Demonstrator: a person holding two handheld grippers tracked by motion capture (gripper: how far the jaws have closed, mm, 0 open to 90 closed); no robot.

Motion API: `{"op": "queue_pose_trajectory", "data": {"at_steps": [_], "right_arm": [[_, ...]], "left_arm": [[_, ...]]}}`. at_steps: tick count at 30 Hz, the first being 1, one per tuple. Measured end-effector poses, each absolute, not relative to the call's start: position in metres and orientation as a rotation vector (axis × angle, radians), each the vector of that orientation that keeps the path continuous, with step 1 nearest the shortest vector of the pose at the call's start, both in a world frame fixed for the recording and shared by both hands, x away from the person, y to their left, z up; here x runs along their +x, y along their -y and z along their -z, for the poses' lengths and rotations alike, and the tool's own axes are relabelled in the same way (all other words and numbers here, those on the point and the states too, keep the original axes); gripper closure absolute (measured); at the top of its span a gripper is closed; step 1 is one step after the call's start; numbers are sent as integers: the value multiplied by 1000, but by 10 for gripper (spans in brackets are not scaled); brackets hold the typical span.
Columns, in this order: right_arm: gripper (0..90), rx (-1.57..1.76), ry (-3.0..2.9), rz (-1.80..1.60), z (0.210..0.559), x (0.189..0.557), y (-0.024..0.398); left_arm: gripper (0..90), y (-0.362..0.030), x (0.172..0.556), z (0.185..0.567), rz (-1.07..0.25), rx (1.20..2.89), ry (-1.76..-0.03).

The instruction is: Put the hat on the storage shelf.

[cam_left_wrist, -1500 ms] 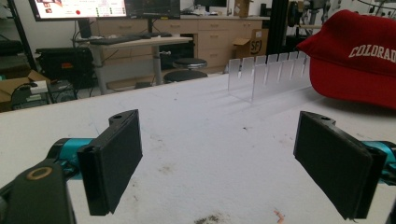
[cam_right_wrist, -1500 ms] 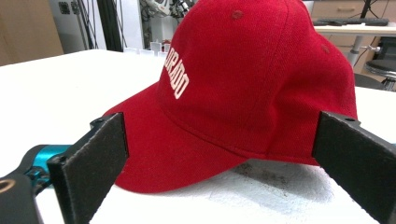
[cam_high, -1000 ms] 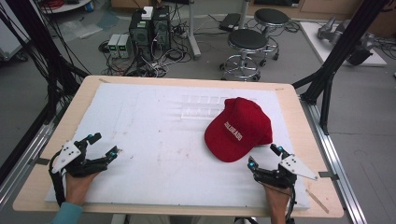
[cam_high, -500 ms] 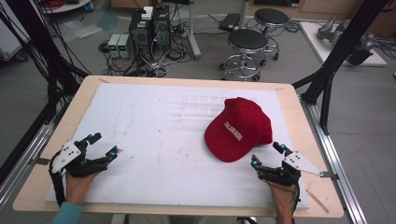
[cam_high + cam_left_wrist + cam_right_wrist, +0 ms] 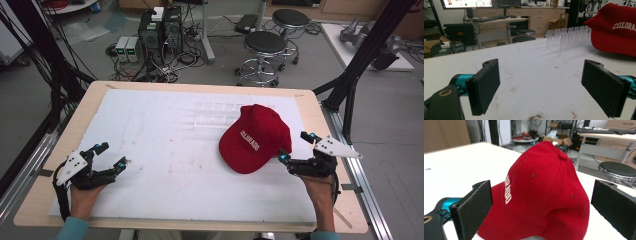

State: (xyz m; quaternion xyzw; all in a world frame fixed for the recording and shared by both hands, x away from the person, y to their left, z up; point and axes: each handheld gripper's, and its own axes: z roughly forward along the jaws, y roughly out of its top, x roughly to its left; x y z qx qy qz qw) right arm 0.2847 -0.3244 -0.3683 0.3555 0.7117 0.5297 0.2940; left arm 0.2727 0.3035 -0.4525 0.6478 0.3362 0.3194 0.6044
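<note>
two tools (image 5: 299, 150) (image 5: 109, 157), jaws apart, flank one red cap (image 5: 256, 138).

clear slotted rack (image 5: 220, 113) behind red cap (image 5: 256, 138), open mat (image 5: 160, 150) left

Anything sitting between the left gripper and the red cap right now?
Nothing: in the high view, bare white mat separates the left gripper from the red cap. The clear rack stands farther back.
</note>
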Motion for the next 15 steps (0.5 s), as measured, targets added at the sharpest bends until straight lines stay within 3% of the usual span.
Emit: {"op": "queue_pose_trajectory", "data": {"at_steps": [7, 15], "right_arm": [[27, 887, -2043, -1290, 350, 312, 333], [27, 928, -2164, -1297, 355, 339, 337]], "left_arm": [[157, -304, 273, 453, -736, 1490, -780], [157, -304, 273, 453, -735, 1494, -780]]}}
